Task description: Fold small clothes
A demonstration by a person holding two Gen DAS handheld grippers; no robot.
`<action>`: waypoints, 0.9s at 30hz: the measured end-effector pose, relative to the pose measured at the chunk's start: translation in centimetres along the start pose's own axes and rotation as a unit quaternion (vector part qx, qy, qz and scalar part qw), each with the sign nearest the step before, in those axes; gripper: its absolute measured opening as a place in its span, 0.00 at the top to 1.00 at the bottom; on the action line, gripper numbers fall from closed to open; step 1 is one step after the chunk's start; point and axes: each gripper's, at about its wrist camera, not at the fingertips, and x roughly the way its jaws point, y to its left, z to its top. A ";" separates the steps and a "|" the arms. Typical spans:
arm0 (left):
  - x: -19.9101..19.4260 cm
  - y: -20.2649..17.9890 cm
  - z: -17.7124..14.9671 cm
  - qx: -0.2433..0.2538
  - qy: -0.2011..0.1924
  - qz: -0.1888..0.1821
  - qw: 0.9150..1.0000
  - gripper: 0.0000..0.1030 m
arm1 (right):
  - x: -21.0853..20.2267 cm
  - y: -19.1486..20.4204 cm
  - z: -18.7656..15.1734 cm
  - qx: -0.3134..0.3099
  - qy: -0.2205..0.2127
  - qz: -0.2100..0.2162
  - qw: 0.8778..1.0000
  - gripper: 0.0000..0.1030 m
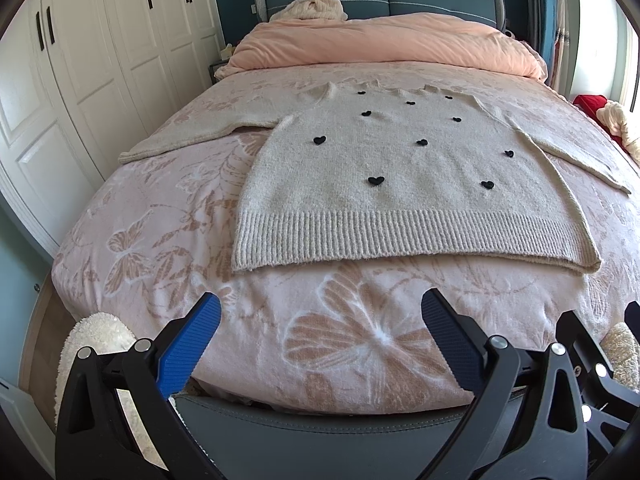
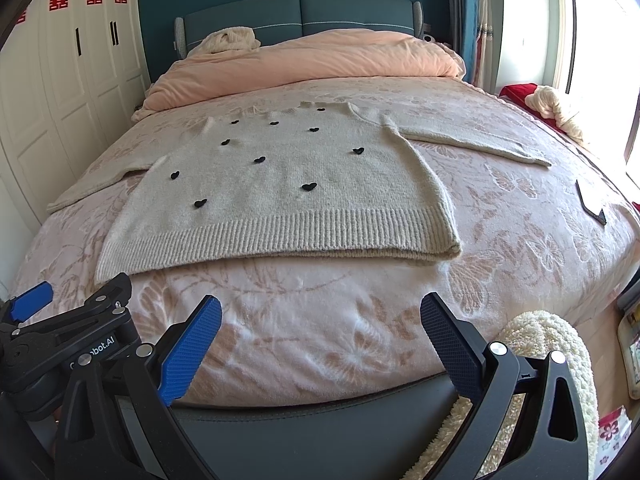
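Both the left claw (image 1: 320,332) and right claw (image 2: 320,332) hung wide and empty at the bed's foot, well short of the beige knit heart-dotted sweater (image 1: 400,176) spread flat on the pink butterfly-print bedspread (image 1: 168,240); a deep pinch risked snagging bedspread too.

both wrist views face the sweater (image 1: 400,184) from the bed's (image 2: 320,340) foot.

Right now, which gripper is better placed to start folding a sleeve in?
Probably the left gripper: open, and the sweater's left sleeve stretches out flat on its side. The right gripper, also open, sits equally far back, so the edge is slight.
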 end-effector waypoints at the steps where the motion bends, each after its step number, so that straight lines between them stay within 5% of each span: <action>1: 0.3 0.2 0.1 -0.003 0.006 -0.010 1.000 0.05 | 0.5 -0.3 0.1 0.003 0.010 0.018 1.000 0.05; 6: 1.7 2.9 1.2 -0.052 0.023 -0.043 0.997 0.05 | 3.4 -5.9 3.3 0.069 0.015 0.050 0.996 0.05; 12: 4.7 7.0 3.6 -0.128 0.035 -0.039 0.990 0.05 | 10.9 -22.0 12.5 0.206 0.011 -0.006 0.978 0.05; 15: 6.0 7.6 4.6 -0.135 0.037 -0.023 0.990 0.05 | 15.8 -31.3 16.3 0.295 0.022 -0.040 0.954 0.05; 18: 7.3 7.3 5.6 -0.129 0.043 -0.005 0.991 0.05 | 20.2 -39.4 18.1 0.396 0.026 -0.062 0.916 0.05; 23: 9.6 6.7 6.8 -0.131 0.060 0.001 0.990 0.05 | 25.2 -47.1 18.0 0.522 0.014 -0.080 0.849 0.05; 25: 10.4 6.4 7.2 -0.131 0.066 -0.002 0.989 0.05 | 25.9 -48.0 18.4 0.526 -0.008 -0.094 0.845 0.05; 27: 11.2 6.0 7.6 -0.129 0.070 -0.003 0.989 0.05 | 26.6 -47.8 19.8 0.501 -0.016 -0.104 0.859 0.21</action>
